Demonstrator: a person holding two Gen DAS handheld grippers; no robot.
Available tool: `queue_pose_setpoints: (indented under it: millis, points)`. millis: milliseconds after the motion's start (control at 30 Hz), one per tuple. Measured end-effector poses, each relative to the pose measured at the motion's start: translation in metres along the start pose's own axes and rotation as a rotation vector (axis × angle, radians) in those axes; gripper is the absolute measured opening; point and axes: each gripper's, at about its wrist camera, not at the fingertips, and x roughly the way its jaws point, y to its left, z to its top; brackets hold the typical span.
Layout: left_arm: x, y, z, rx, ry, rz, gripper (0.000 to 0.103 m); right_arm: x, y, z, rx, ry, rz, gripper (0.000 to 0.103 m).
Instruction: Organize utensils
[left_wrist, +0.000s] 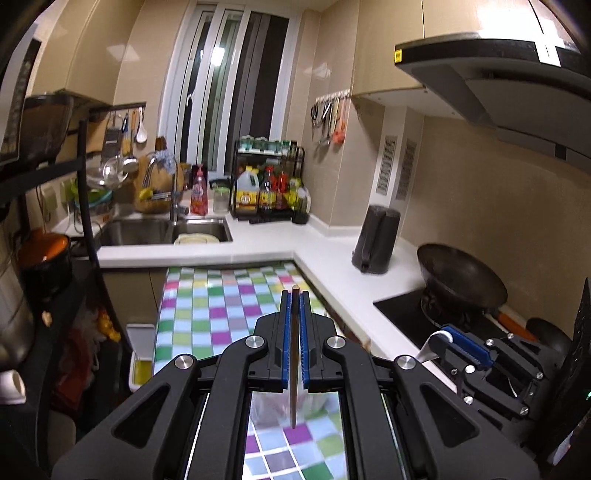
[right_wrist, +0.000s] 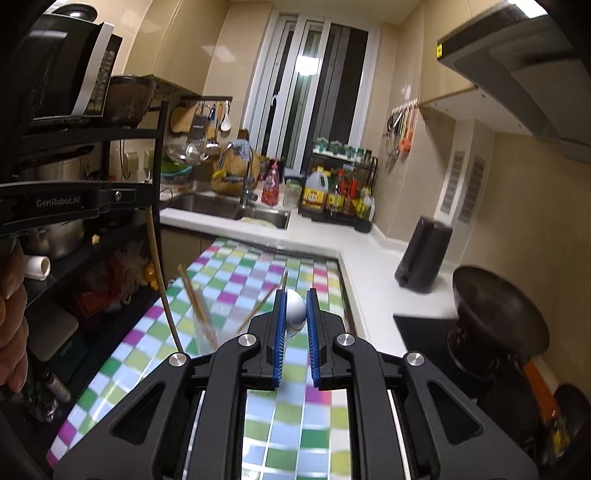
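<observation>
My left gripper (left_wrist: 294, 295) is shut on a brown wooden chopstick (left_wrist: 293, 369) that hangs down between its blue pads above the checkered table (left_wrist: 207, 314). In the right wrist view the left gripper's side (right_wrist: 74, 203) shows at the left with the chopstick (right_wrist: 162, 280) hanging below it. My right gripper (right_wrist: 295, 295) is shut on a white spoon (right_wrist: 295, 306); it also shows in the left wrist view (left_wrist: 458, 343) at the right. A clear glass (right_wrist: 208, 339) holding several chopsticks (right_wrist: 194, 299) stands on the table (right_wrist: 258, 266).
A black shelf rack (right_wrist: 159, 155) with pots stands at the left. The white counter (left_wrist: 332, 251) holds a sink (left_wrist: 162, 229), a bottle rack (left_wrist: 269, 184), a black kettle (left_wrist: 375, 240) and a wok (left_wrist: 461, 275) on the stove.
</observation>
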Motion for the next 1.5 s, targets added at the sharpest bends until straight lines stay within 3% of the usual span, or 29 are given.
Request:
queue_pose_setpoints:
  millis: [133, 267, 467, 700, 767, 800, 833, 867, 1000, 1067, 1233, 1267, 1367, 1500]
  points:
    - [0.018, 0.001, 0.024, 0.002, -0.033, 0.007, 0.004, 0.028, 0.002, 0.026, 0.008, -0.016, 0.007, 0.011]
    - [0.048, 0.011, 0.023, -0.011, -0.005, 0.019, 0.004, 0.067, 0.008, 0.032, 0.006, 0.011, 0.016, 0.011]
    - [0.102, 0.020, -0.013, -0.031, 0.114, -0.014, 0.004, 0.113, 0.015, 0.008, -0.002, 0.088, 0.027, 0.011]
    - [0.131, 0.021, -0.051, -0.037, 0.191, -0.034, 0.005, 0.139, 0.022, -0.019, -0.012, 0.155, 0.046, 0.011]
    - [0.132, 0.023, -0.057, -0.050, 0.197, -0.027, 0.008, 0.144, 0.022, -0.024, -0.011, 0.175, 0.060, 0.012]
    - [0.131, 0.024, -0.059, -0.058, 0.197, -0.020, 0.021, 0.144, 0.022, -0.026, -0.010, 0.178, 0.062, 0.013]
    - [0.128, 0.026, -0.060, -0.070, 0.190, -0.013, 0.036, 0.144, 0.022, -0.027, -0.010, 0.175, 0.055, 0.021]
    - [0.123, 0.028, -0.061, -0.079, 0.177, -0.009, 0.040, 0.141, 0.020, -0.028, -0.004, 0.165, 0.049, 0.029]
    - [0.093, 0.029, -0.064, -0.084, 0.114, 0.012, 0.045, 0.118, 0.013, -0.024, 0.027, 0.107, 0.051, 0.037]
    - [0.069, 0.026, -0.068, -0.069, 0.069, 0.038, 0.054, 0.098, 0.009, -0.022, 0.040, 0.059, 0.050, 0.051]
    - [0.018, 0.019, -0.093, -0.027, -0.012, 0.088, 0.079, 0.045, -0.001, -0.038, 0.116, -0.030, 0.060, 0.075]
    - [0.010, 0.018, -0.102, -0.022, -0.021, 0.108, 0.082, 0.034, -0.002, -0.046, 0.128, -0.051, 0.057, 0.083]
    - [-0.005, 0.017, -0.130, -0.036, -0.038, 0.150, 0.089, 0.012, 0.000, -0.070, 0.135, -0.084, 0.058, 0.094]
    - [-0.005, 0.021, -0.172, -0.119, -0.028, 0.178, 0.092, 0.001, 0.003, -0.110, 0.145, -0.101, 0.030, 0.097]
